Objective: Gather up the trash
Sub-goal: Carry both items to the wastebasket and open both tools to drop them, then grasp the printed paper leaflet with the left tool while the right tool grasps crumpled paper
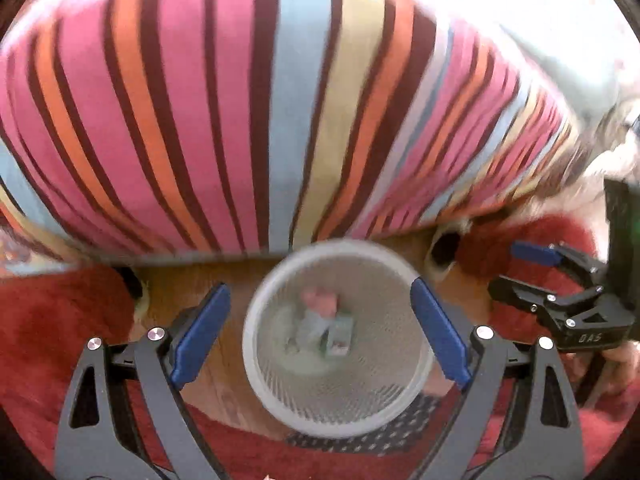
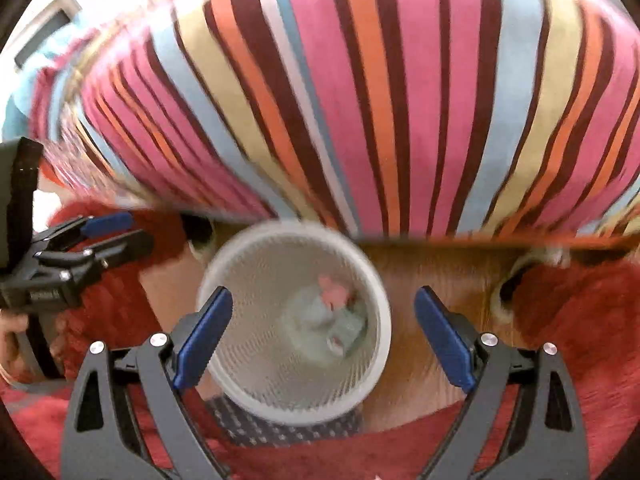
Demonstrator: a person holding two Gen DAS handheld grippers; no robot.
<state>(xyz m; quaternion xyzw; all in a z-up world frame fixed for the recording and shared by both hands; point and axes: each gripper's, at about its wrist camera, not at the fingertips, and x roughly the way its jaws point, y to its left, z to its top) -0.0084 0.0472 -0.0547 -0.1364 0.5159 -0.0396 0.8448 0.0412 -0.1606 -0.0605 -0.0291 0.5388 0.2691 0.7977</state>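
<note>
Below left gripper (image 1: 320, 334): bin (image 1: 256, 360), trash (image 1: 324, 326) inside
Left jaws: wide, empty
Right gripper (image 2: 324, 338): wide, empty, bin offset left

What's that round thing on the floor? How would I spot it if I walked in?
Find the striped bedspread first; just below its edge, on the bare wood floor between red rugs, stands a white mesh bin. It is the only round, see-through thing there, with crumpled pink and pale trash at the bottom.
</note>
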